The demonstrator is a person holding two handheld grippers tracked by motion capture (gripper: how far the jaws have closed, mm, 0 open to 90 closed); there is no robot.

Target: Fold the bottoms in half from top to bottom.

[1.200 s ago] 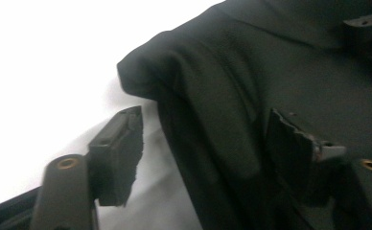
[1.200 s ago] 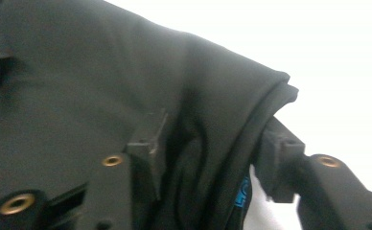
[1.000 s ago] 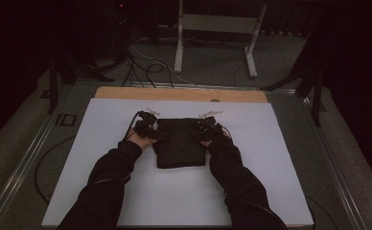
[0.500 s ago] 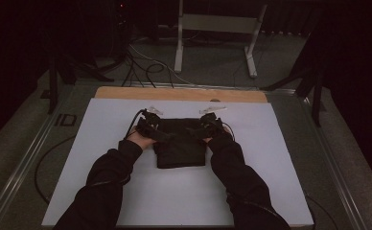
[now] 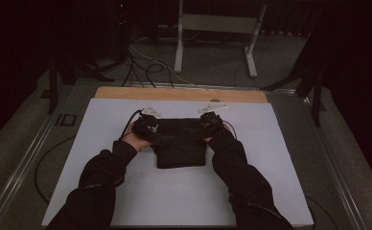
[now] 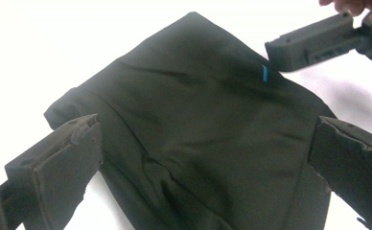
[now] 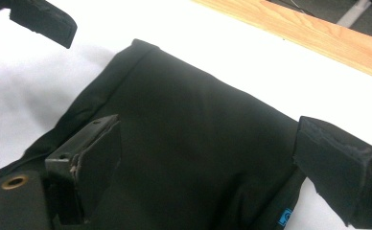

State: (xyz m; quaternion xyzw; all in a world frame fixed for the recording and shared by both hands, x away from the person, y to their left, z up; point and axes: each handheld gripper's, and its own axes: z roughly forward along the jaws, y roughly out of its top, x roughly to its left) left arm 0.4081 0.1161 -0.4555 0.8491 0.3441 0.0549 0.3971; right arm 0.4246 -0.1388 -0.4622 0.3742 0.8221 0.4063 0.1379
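Black sleeves; black tools with worn pads [image 6: 86, 132].

White table sheet [image 5: 126, 191], wooden strip [image 5: 174, 94] along its far edge, metal stand [image 5: 217, 28], floor cables [image 5: 145, 62]

A dim lab set up for recording

A white-topped bench [image 5: 270, 158] with a pale wooden far edge [image 5: 179, 94] stands on grey carpet; black cables [image 5: 145, 67] and a grey metal stand [image 5: 217, 28] lie beyond, amid darkness.

Your sleeves and hands cover both side edges of the folded black cloth garment [image 5: 181, 146] in the high view. In the right gripper view its small blue label [image 7: 284, 218] is cut by the bottom edge, print too small for you to read.
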